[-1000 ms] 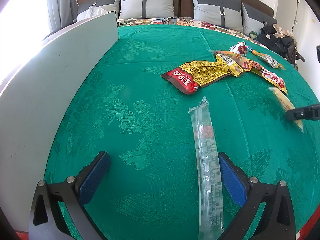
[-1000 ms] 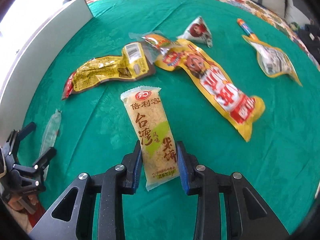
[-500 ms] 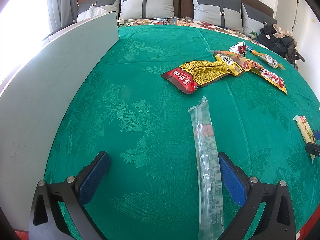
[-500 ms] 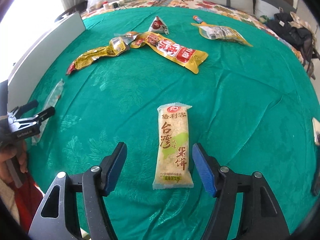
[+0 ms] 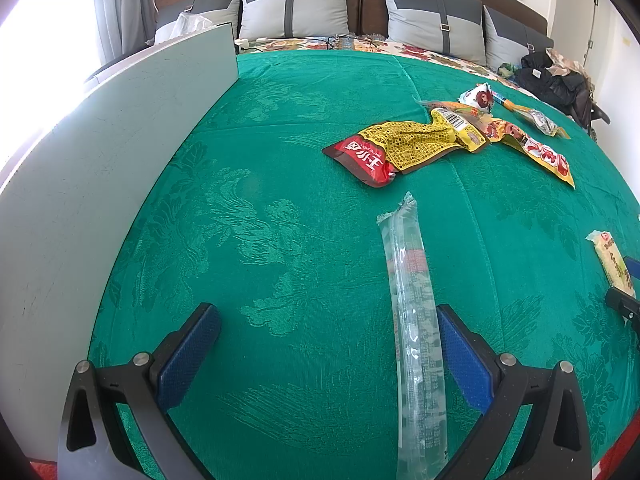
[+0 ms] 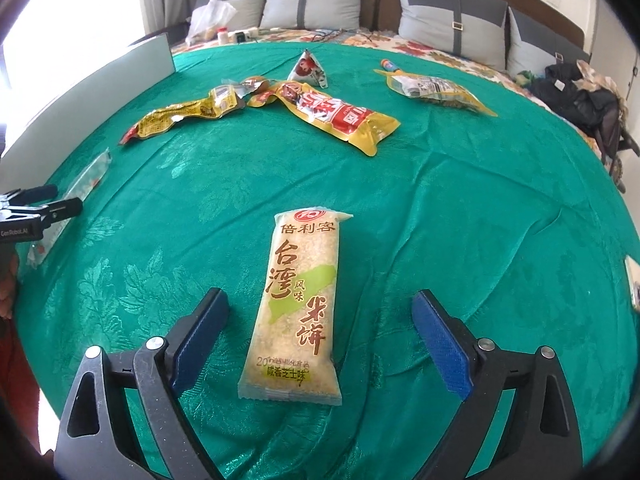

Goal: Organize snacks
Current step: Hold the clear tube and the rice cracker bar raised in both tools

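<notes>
My right gripper [image 6: 320,336] opening, pale yellow rice-cracker packet [image 6: 298,304] loose between jaws | left gripper [image 5: 328,356] wide, empty | risk: snagging clear plastic stick packet [image 5: 412,320] at its 3 o'clock finger.

Seven snack packets lie on one green bedspread [image 6: 460,184]: one rice cracker bar [image 6: 298,308], one clear tube packet [image 5: 414,332], two yellow-and-red pouches [image 6: 340,114] [image 6: 180,118], one triangular packet [image 6: 307,66], one small crumpled wrapper [image 6: 256,82] and one yellow peanut bag [image 6: 434,90]. One orange-capped tube [image 6: 389,65] lies by that bag. Four grey pillows [image 5: 294,12] line the headboard, and one white board [image 5: 100,152] stands at the bedspread's edge.
</notes>
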Motion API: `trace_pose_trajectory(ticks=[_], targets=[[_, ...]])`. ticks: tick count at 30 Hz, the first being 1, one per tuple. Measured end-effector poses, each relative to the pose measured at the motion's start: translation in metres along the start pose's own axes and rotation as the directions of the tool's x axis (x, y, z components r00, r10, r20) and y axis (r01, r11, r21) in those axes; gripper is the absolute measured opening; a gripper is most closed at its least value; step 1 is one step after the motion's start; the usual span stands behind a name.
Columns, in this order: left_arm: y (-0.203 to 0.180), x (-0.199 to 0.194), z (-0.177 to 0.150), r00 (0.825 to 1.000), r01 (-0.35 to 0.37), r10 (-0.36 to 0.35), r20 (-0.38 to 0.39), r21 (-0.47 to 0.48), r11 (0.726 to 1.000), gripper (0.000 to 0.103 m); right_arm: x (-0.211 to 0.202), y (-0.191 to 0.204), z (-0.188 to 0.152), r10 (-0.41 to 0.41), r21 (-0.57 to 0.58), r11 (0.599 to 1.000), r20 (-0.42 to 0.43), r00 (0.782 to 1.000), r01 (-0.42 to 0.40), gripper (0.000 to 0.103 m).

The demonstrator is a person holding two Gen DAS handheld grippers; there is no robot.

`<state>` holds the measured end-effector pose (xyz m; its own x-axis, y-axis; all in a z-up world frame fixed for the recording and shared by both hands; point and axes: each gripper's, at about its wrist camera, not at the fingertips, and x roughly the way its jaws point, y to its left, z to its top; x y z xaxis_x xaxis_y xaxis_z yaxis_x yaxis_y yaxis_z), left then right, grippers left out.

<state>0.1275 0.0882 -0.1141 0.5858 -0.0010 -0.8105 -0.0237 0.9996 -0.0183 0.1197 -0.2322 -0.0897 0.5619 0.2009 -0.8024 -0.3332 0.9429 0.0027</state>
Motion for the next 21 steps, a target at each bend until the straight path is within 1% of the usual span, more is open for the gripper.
trace_pose_trajectory(ticks=[21], targets=[[0.0001,0.0002,-0.0005,1.0,0.0,0.0,0.001,0.0,1.0,0.103,0.0,0.0004,-0.0008,-0.002,0.006,1.0,0.006,1.0,0.002,0.095]])
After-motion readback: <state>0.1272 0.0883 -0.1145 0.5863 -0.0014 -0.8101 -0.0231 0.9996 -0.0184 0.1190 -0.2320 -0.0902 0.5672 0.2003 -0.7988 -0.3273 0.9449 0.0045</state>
